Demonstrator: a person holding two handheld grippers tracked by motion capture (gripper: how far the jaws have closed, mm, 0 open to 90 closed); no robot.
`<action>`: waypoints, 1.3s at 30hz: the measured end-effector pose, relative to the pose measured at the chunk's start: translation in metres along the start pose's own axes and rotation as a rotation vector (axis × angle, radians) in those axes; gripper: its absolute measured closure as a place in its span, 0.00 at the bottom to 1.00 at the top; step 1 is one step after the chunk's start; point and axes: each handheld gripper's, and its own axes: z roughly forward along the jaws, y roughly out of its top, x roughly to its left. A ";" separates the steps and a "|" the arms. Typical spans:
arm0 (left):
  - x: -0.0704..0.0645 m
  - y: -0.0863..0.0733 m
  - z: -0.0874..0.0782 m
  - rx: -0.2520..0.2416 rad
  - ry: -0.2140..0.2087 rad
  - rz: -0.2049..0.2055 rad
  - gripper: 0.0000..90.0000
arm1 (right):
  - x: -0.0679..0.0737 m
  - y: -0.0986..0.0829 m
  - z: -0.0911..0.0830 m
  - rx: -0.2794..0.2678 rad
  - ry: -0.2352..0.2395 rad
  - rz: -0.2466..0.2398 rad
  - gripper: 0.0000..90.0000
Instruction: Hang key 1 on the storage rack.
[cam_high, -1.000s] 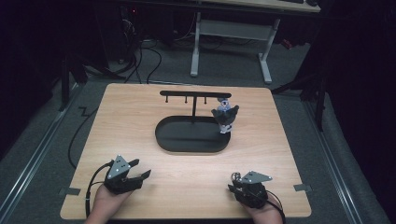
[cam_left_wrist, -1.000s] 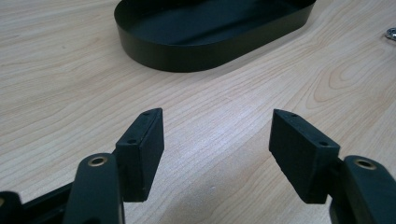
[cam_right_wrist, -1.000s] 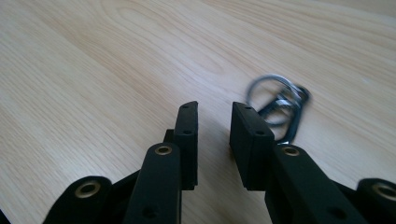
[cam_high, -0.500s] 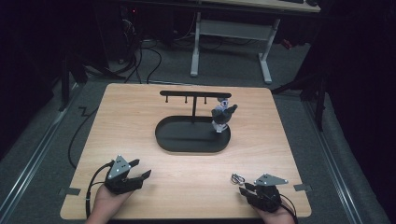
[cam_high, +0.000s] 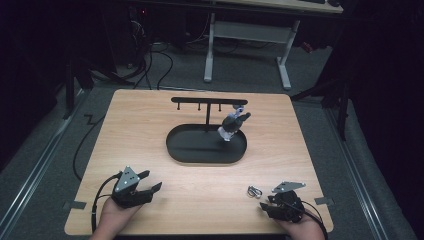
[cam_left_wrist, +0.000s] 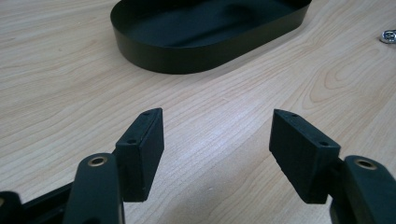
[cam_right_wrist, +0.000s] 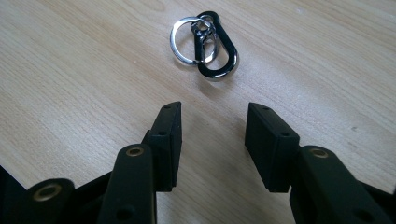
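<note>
A small silver carabiner with a key ring (cam_high: 254, 190) (cam_right_wrist: 205, 44) lies flat on the wooden table near the front right. My right gripper (cam_high: 265, 201) (cam_right_wrist: 213, 126) rests just behind it, open, with bare wood between its fingers. Near the front left, my left gripper (cam_high: 151, 180) (cam_left_wrist: 217, 135) sits open wide and holds nothing, facing the black oval tray (cam_high: 175, 147) (cam_left_wrist: 154, 56). A black hook rack (cam_high: 209, 101) rises from the tray. A grey keychain figure (cam_high: 232, 125) hangs from its right end, over the tray.
The carabiner also shows at the far right edge (cam_left_wrist: 388, 35) of the left gripper view. Cables trail off the table's left side (cam_high: 82, 150). A white desk frame (cam_high: 245, 45) stands beyond the far edge, on the dark floor.
My right gripper has drawn back to the right and towards the near edge, so the carabiner now lies apart in front of it. The left gripper has not moved.
</note>
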 end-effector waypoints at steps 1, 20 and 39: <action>0.000 0.000 0.000 -0.003 -0.005 -0.002 0.40 | -0.001 0.004 -0.001 0.027 0.003 0.006 0.62; -0.002 0.000 0.001 0.003 -0.011 -0.001 0.40 | -0.004 0.029 0.005 0.211 -0.021 -0.055 0.59; -0.002 0.000 0.002 0.006 -0.010 0.000 0.40 | -0.008 0.045 0.006 0.321 0.029 -0.076 0.49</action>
